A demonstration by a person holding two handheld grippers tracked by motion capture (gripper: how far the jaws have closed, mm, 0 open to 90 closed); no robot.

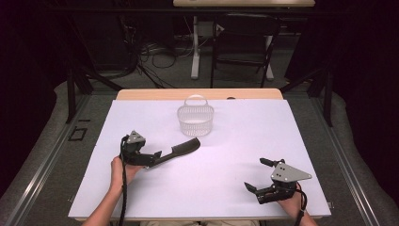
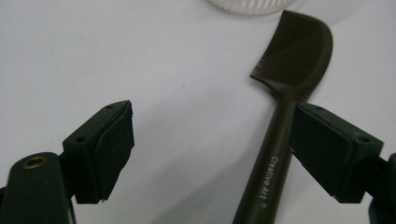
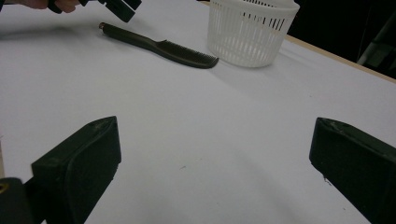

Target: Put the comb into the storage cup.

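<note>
Comb (image 2: 280,121): flat on the bench (image 1: 226,155), just before the basket (image 1: 195,117); likely light, stiff, smooth plastic.
Hold: probably best across the narrow handle, not the fine teeth.
Left gripper (image 2: 210,144): released, handle beside one jaw, unpinched.
Right gripper (image 3: 210,163): released, nothing between the jaws, well apart.
Count: one comb, one basket, two grippers.

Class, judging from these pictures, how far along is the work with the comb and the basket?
Done: nothing shows finished; the white basket looks empty. In hand: the left gripper sits at the dark comb, jaws open, comb lying on the table. The right gripper rests open, apart. Left, probably: gripping the comb and moving it, perhaps into the basket.
</note>
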